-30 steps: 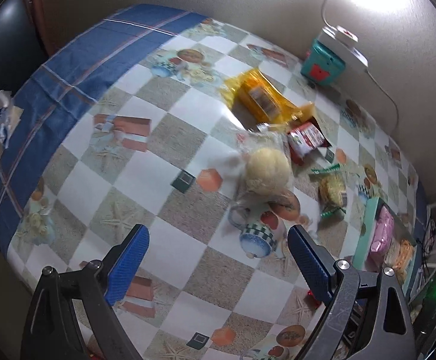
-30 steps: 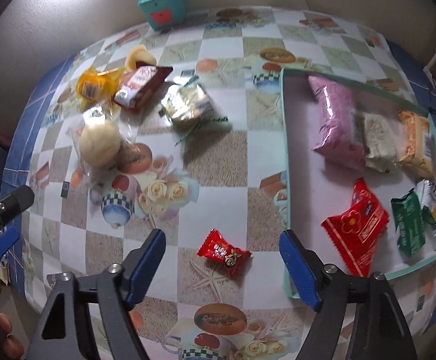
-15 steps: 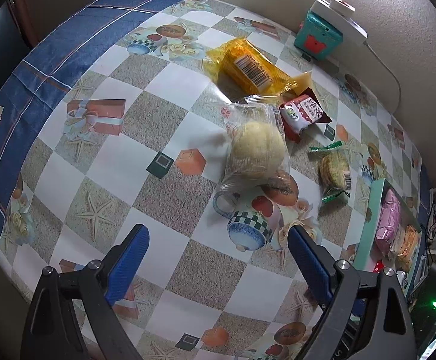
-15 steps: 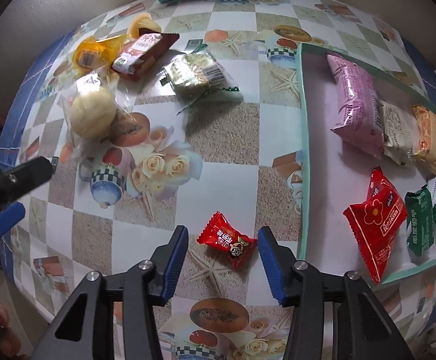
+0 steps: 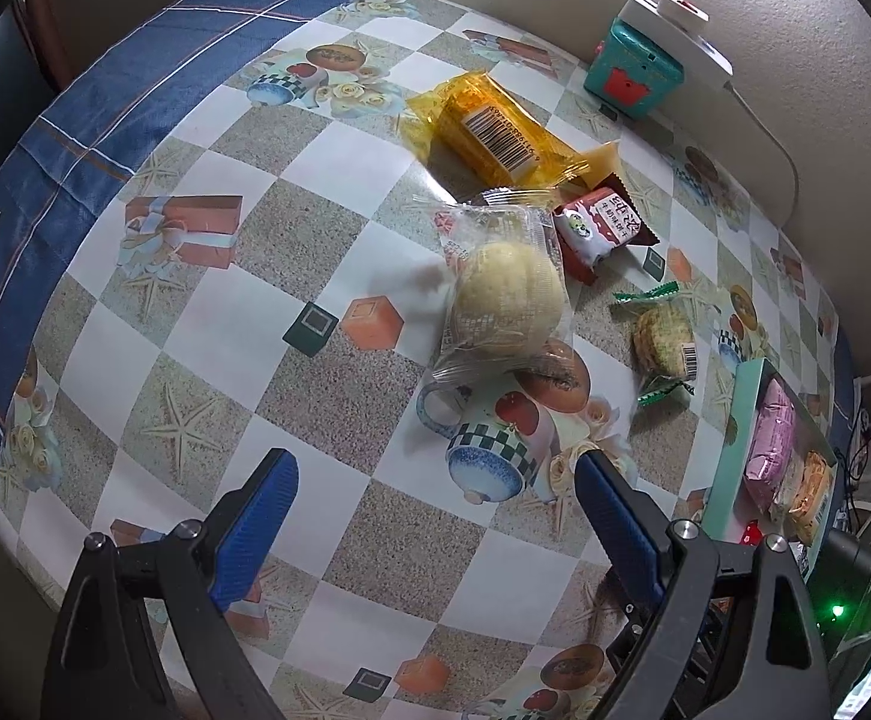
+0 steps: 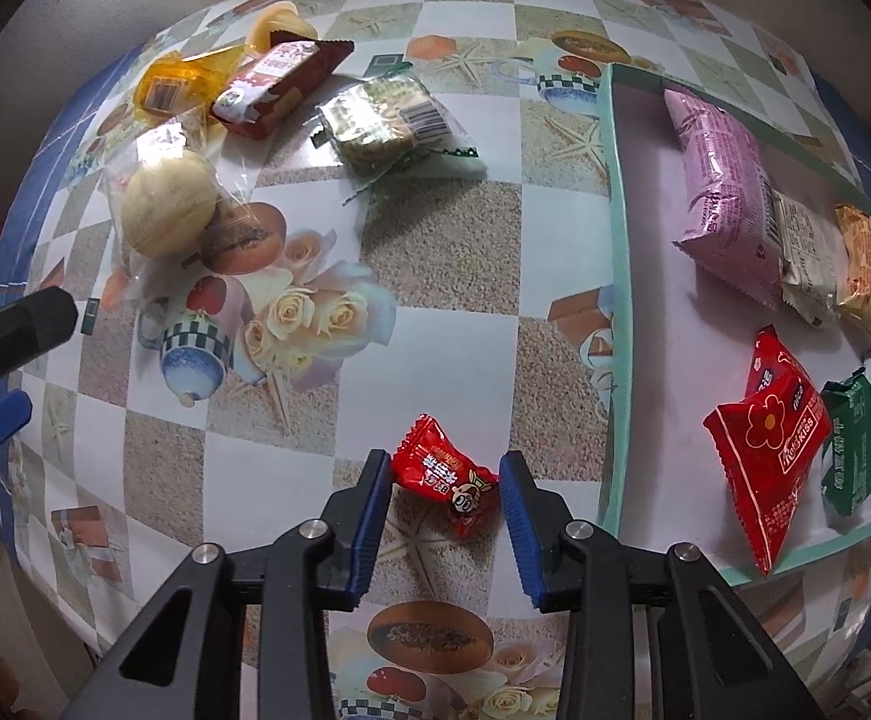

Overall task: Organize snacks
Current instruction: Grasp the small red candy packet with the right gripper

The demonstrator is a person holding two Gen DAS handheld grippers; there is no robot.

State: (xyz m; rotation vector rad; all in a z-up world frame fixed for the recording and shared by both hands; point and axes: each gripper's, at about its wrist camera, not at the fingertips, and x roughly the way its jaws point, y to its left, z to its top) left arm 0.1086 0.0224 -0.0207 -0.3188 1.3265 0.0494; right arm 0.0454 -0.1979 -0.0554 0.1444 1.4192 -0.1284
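Note:
A small red candy (image 6: 441, 474) lies on the checked tablecloth between the blue fingers of my right gripper (image 6: 442, 468). Its jaws are closing, and the pads stand right at the wrapper's ends without visibly squeezing it. Just to the right is the teal tray (image 6: 612, 240), holding a pink pack (image 6: 723, 180), a red bag (image 6: 771, 438) and several other snacks. My left gripper (image 5: 432, 462) hangs open over bare cloth with nothing in it. Beyond it lie a bun in clear wrap (image 5: 507, 294), a yellow pack (image 5: 495, 132), a dark red pack (image 5: 597, 225) and a green-edged cracker pack (image 5: 663, 336).
A teal box (image 5: 633, 72) under a white power strip (image 5: 681, 30) stands against the back wall. A blue cloth border (image 5: 105, 120) marks the table's left edge. The tray (image 5: 735, 420) is at the left gripper's right.
My right gripper has sunk toward the red candy and its jaws have narrowed from wide apart to just around it. The left gripper's jaws have stayed wide.

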